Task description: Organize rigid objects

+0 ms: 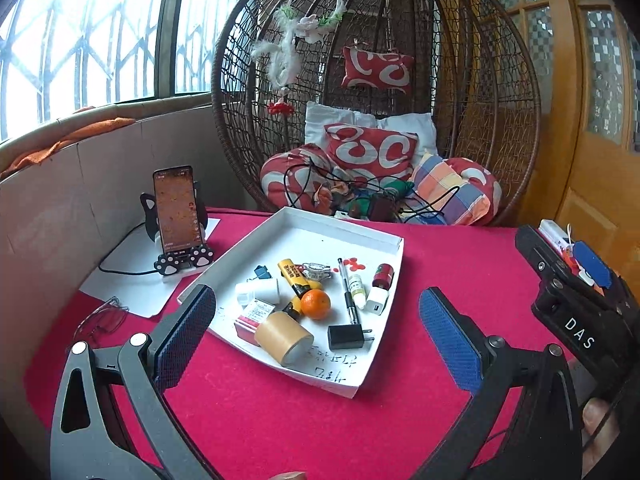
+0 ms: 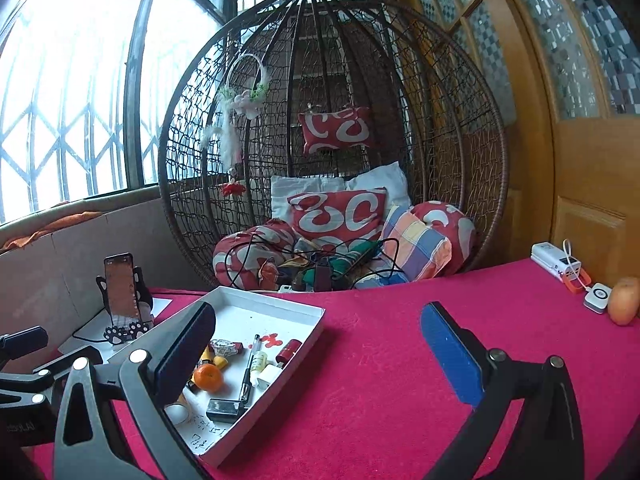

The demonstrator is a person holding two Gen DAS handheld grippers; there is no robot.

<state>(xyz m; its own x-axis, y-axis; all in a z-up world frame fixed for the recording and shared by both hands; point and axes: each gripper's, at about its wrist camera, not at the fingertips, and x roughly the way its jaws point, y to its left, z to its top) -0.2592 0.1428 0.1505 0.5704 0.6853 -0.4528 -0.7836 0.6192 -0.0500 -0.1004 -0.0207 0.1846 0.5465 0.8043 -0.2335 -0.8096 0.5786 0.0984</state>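
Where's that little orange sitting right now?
The orange lies in the white tray on the red table, between the tape roll and the pen, in both views.

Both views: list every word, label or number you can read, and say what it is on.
"DAS": white letters on the black body of the right gripper.
Handwriting on the white tray: too scrawled to read.
Yellow tube, red and white box, phone: print too small.

Both wrist views toward shared tray (image 1: 362, 390)
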